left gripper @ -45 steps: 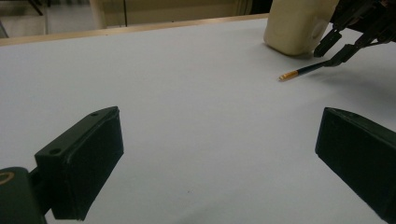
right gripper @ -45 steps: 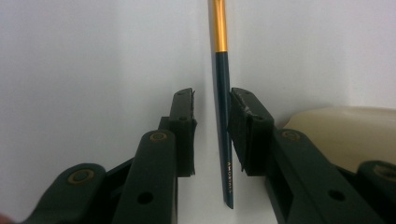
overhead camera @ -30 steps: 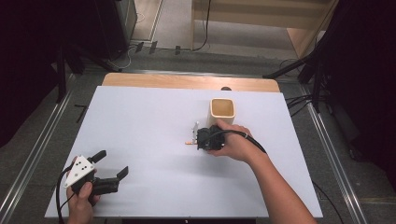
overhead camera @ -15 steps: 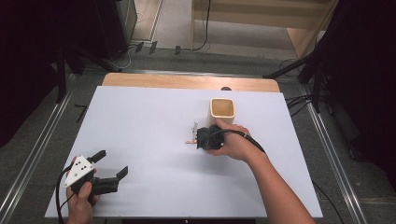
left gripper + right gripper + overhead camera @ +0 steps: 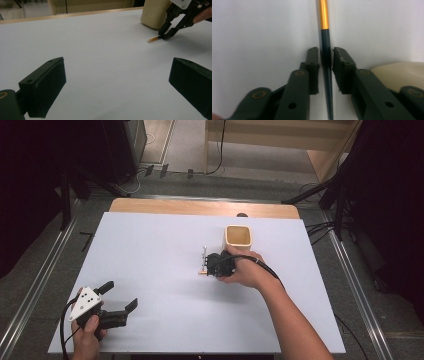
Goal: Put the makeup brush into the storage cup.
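The right hand-held gripper (image 5: 326,58) had just been closing on the thin stick (image 5: 325,37), not quite pinching it, ready to lift. The left hand-held gripper (image 5: 117,82) stayed open at seven o'clock on the counter (image 5: 150,250).

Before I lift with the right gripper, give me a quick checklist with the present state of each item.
1. Pen centred between the right gripper pads: ok.
2. Pads pressing on the pen: not ok, slim gaps show; jaws have just been closing.
3. Pen flat on the table: ok.
4. Cup clear of the pen: ok, it stands beside.
5. Left gripper out of the way: ok, open, at the near left corner.
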The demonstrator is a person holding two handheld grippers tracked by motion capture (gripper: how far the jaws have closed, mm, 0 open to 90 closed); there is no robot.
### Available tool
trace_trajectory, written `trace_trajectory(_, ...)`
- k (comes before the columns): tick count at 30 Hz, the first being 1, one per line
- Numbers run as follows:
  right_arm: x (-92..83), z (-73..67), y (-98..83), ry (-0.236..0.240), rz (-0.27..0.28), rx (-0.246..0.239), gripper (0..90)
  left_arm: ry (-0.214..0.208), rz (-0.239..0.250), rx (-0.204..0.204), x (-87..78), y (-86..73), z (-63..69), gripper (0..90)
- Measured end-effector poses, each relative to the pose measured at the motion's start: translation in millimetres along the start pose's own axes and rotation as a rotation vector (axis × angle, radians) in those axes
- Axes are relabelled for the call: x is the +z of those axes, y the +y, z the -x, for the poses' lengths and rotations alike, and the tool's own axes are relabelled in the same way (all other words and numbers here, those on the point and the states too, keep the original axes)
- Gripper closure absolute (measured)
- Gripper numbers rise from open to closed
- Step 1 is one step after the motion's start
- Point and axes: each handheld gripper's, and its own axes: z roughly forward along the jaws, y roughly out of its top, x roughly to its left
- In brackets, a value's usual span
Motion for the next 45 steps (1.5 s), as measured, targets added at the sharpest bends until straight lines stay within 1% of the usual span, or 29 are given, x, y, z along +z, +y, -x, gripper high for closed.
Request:
trace_trajectory(1, 0.3, 1.5, 0.7, 0.013, -0.006, 0.01, 80.8, -0.002, -0.001, 0.001, 0.1, 0.1, 0.3, 1.9)
trace_trajectory(2, 0.8, 3.0, 1.9, 0.039, -0.014, 0.016, 82.8, -0.004, -0.001, 0.0, 0.2, 0.2, 1.0, 1.9)
trace_trajectory(5, 1.3, 8.7, 5.4, 0.082, -0.045, 0.044, 83.7, -0.008, -0.001, 0.006, 0.6, 0.1, 2.2, 1.9)
trace_trajectory(7, 1.9, 10.8, 6.5, 0.096, -0.048, 0.051, 84.3, -0.009, -0.002, 0.005, 0.8, 0.0, 2.4, 1.9)
trace_trajectory(9, 1.4, 7.8, 9.5, 0.075, -0.066, 0.042, 84.7, -0.01, -0.001, 0.004, 1.1, 0.0, 2.3, 1.9)
trace_trajectory(10, 0.9, 6.3, 10.5, 0.065, -0.076, 0.028, 84.9, -0.009, -0.001, 0.006, 0.9, 0.1, 2.1, 1.9)
trace_trajectory(11, 0.9, 4.2, 10.9, 0.048, -0.073, 0.008, 85.0, -0.009, 0.0, 0.005, 0.8, 0.1, 2.1, 1.9)
trace_trajectory(13, 0.3, 2.1, 9.9, 0.032, -0.065, -0.007, 85.0, -0.005, 0.0, 0.004, 0.0, 0.1, 1.5, 1.9)
trace_trajectory(15, -0.1, 0.7, 7.6, 0.021, -0.05, -0.018, 85.0, -0.007, 0.001, 0.003, -0.2, 0.0, 1.2, 1.9)
trace_trajectory(16, -0.3, -0.5, 6.6, 0.01, -0.039, -0.024, 85.1, -0.003, 0.0, 0.0, -0.5, -0.1, 0.2, 1.9)
trace_trajectory(18, -2.8, -3.0, 5.1, -0.019, -0.036, -0.026, 85.1, -0.002, 0.001, -0.003, 0.1, -0.3, -0.6, 1.9)
trace_trajectory(19, -5.0, -3.1, 3.8, -0.024, -0.006, -0.028, 85.1, -0.002, 0.001, -0.005, 0.4, -0.4, -0.5, 1.9)
trace_trajectory(20, -7.0, -3.0, 2.7, -0.029, 0.009, -0.03, 85.1, -0.002, 0.001, -0.004, 0.7, -0.4, -0.4, 1.9)
trace_trajectory(21, -9.8, -3.5, 1.2, -0.036, 0.023, -0.025, 85.1, -0.003, -0.001, -0.002, 0.9, -0.3, 0.1, 1.9)
trace_trajectory(22, -9.8, -3.5, 1.2, -0.036, 0.023, -0.025, 85.1, -0.003, -0.001, -0.002, 0.9, -0.3, 0.1, 1.9)
trace_trajectory(23, -15.7, -4.4, -2.0, -0.055, 0.047, -0.015, 85.1, -0.004, -0.004, 0.002, 1.2, -0.2, 0.9, 1.9)
trace_trajectory(25, -20.9, -5.2, -5.3, -0.071, 0.076, -0.004, 85.1, -0.005, -0.003, 0.002, 1.6, -0.2, 1.7, 1.9)
trace_trajectory(26, -23.0, -4.9, -6.4, -0.071, 0.087, -0.002, 85.1, -0.005, -0.004, 0.005, 1.8, -0.1, 2.0, 1.8)
trace_trajectory(27, -26.4, -5.8, -8.1, -0.076, 0.101, 0.013, 85.1, -0.005, -0.004, 0.005, 1.8, -0.1, 2.2, 1.9)
trace_trajectory(31, -38.0, -5.4, -12.0, -0.089, 0.157, 0.022, 85.1, -0.004, -0.004, 0.003, 1.9, 0.0, 2.8, 1.9)
trace_trajectory(32, -38.0, -5.4, -12.0, -0.089, 0.157, 0.022, 85.1, -0.004, -0.004, 0.003, 1.9, 0.0, 2.8, 1.9)
trace_trajectory(33, -44.3, -4.6, -14.0, -0.095, 0.199, 0.028, 85.1, -0.004, -0.004, 0.003, 1.8, 0.0, 2.7, 1.9)
trace_trajectory(37, -53.7, -2.5, -17.7, -0.101, 0.266, 0.051, 85.1, -0.003, -0.002, 0.0, 1.5, -0.3, 2.2, 1.9)
trace_trajectory(38, -56.1, -2.1, -18.8, -0.099, 0.283, 0.064, 85.1, -0.004, -0.001, -0.001, 1.5, -0.5, 1.8, 1.9)
trace_trajectory(39, -58.9, -0.5, -20.1, -0.097, 0.309, 0.067, 85.1, -0.003, -0.002, -0.002, 1.4, -0.6, 1.6, 1.9)
trace_trajectory(42, -64.7, 1.2, -23.7, -0.099, 0.365, 0.1, 85.1, -0.003, 0.0, -0.006, 1.4, -0.7, 1.4, 1.9)
trace_trajectory(43, -66.9, 2.5, -25.2, -0.1, 0.393, 0.111, 85.1, -0.003, 0.0, -0.004, 1.3, -0.7, 1.3, 1.9)
trace_trajectory(44, -68.5, 3.1, -26.4, -0.101, 0.407, 0.122, 85.1, -0.003, -0.001, -0.004, 1.2, -0.7, 1.3, 1.9)
trace_trajectory(45, -70.4, 4.4, -28.1, -0.106, 0.437, 0.131, 85.1, -0.003, -0.001, -0.004, 1.2, -0.7, 1.3, 1.9)
